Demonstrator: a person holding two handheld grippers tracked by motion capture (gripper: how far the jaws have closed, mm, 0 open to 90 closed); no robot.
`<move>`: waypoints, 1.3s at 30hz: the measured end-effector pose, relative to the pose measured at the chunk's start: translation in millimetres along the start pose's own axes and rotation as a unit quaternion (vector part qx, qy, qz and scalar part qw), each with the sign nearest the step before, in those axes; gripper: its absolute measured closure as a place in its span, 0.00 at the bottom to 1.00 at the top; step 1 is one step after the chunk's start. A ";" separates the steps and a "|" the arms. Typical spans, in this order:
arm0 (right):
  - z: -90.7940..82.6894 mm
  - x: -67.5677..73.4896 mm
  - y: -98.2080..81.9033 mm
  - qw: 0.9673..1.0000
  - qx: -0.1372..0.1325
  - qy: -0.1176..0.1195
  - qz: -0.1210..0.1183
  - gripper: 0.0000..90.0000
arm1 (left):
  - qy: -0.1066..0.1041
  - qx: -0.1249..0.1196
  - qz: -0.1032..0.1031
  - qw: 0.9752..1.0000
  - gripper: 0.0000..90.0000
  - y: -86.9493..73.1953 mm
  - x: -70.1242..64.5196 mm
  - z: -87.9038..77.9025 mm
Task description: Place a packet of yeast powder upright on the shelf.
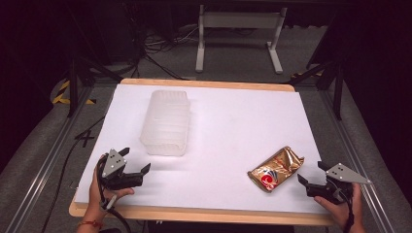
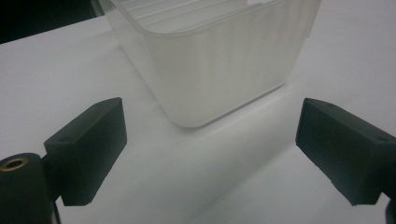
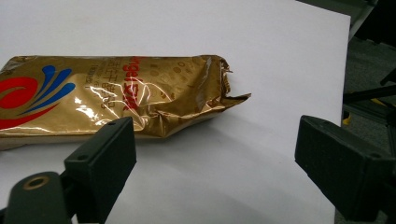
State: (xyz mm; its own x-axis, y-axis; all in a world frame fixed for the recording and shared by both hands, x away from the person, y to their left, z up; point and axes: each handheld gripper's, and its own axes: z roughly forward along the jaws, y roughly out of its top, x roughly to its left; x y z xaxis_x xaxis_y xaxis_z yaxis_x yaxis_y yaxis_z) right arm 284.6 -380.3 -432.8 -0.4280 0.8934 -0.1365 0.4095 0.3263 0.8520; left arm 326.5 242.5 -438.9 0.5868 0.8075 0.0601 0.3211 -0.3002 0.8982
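Observation:
A gold foil snack packet (image 1: 275, 168) with a red and blue swirl lies flat on the white table top (image 1: 233, 131), near the front right. My right gripper (image 1: 311, 172) stands open just right of it, jaws wide and empty; in the right gripper view the packet (image 3: 112, 95) lies ahead and to the left of the gap (image 3: 215, 158). A translucent ribbed plastic tub (image 1: 166, 121) sits at the left of the table. Near the front left edge my left gripper (image 1: 135, 160) is open and empty, and the tub (image 2: 215, 56) stands close ahead of its gap (image 2: 210, 149).
The white sheet covers a wooden board whose edge (image 1: 204, 215) shows along the front. Beyond the table stand a white frame (image 1: 238, 34), cables on the grey floor and dark stands. Metal rails (image 1: 43, 160) run along both sides.

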 end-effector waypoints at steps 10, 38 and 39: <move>3.0 2.0 3.8 1.000 -0.001 -0.001 -0.003 0.17 | -0.007 0.004 0.008 1.000 0.10 -2.4 -0.5 -1.3; 10.5 -2.2 12.5 0.999 -0.013 0.019 0.048 0.26 | -0.019 0.003 0.011 1.000 0.10 -2.4 -2.2 -1.4; 13.4 -2.0 13.4 0.998 -0.015 0.031 0.052 0.26 | -0.017 0.005 0.013 1.000 0.10 -2.4 -2.3 -1.2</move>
State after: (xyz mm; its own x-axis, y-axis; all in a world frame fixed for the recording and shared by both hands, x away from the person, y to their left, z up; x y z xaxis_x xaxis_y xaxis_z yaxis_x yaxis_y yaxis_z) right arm 301.7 -373.7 -427.9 -0.4328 0.9014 -0.0157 0.4308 0.2220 0.8747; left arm 323.5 242.0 -440.7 0.6199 0.7817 0.0681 0.3123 -0.3254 0.8925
